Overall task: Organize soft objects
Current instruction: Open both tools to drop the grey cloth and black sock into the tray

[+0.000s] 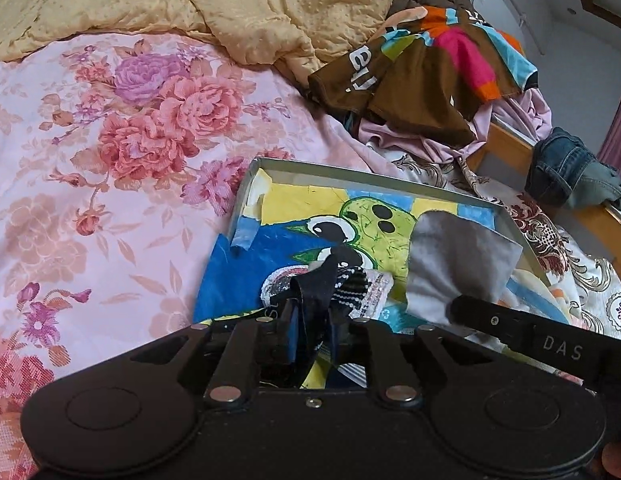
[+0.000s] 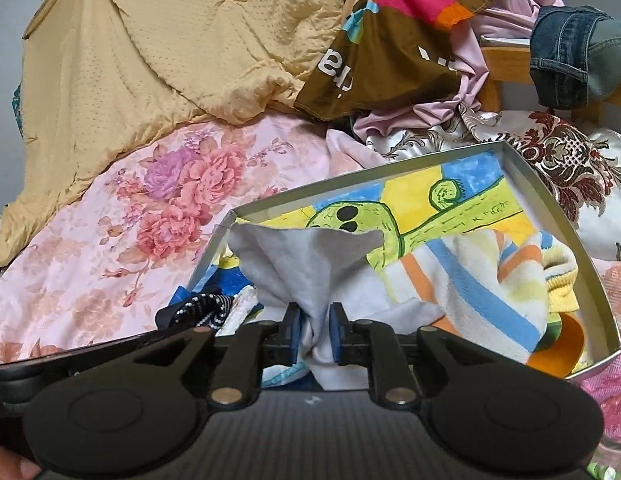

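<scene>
Two grips at once: my left gripper (image 1: pixel 310 336) pinches a dark strip of cloth (image 1: pixel 316 288) low in the frame's centre, over the shallow tray (image 1: pixel 390 174) with its cartoon lining. My right gripper (image 2: pixel 315 338) squeezes a grey-white cloth (image 2: pixel 306 256) at lower centre, bunched between the blue pads above the tray (image 2: pixel 550 200), beside a striped towel (image 2: pixel 482 288).

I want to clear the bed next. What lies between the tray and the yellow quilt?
Only the pink floral bedsheet lies between tray and yellow quilt; both wrist views show it.
</scene>
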{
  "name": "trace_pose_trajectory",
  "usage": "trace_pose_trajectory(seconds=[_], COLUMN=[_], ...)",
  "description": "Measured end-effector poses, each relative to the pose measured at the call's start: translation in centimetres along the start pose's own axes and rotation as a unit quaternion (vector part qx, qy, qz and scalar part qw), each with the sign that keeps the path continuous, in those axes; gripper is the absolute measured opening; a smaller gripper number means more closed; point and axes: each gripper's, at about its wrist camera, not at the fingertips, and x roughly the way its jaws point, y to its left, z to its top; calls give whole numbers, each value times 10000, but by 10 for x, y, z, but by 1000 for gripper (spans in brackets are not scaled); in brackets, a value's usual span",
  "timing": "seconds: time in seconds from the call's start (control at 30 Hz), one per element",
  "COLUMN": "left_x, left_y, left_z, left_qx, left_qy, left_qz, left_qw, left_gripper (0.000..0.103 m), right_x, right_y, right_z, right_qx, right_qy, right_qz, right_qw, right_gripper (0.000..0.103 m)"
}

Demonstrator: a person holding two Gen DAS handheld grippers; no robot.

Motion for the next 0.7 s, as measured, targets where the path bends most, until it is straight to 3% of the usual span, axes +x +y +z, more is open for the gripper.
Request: trace_pose_trajectory(seconds=[0.07, 0.23, 0.43, 0.57, 0.7], left_x=[0, -3, -10, -18, -30], left_y=[-1, -2, -5, -8, -12], left_z=[0, 1, 4, 6, 7], left_qx=[-24, -84, -99, -50, -21], left_qy=[10, -10, -93, -157, -278], left_qz=[10, 67, 136, 237, 401], left_qw=[10000, 9999, 9998, 9996, 9988], left_gripper=[17, 38, 59, 66, 74], right_x=[0, -3, -11, -17, -28], right_y=[0, -1, -5, -5, -5], right_z=[0, 1, 5, 7, 8], right_qx=[-2, -39, -16, -32, -86], right_qy=[-2, -73, -150, -212, -329], right_qz=[-11, -52, -101, -125, -153], right_qw=[10000, 10000, 9998, 9997, 9993], right_gripper=[20, 39, 55, 62, 77])
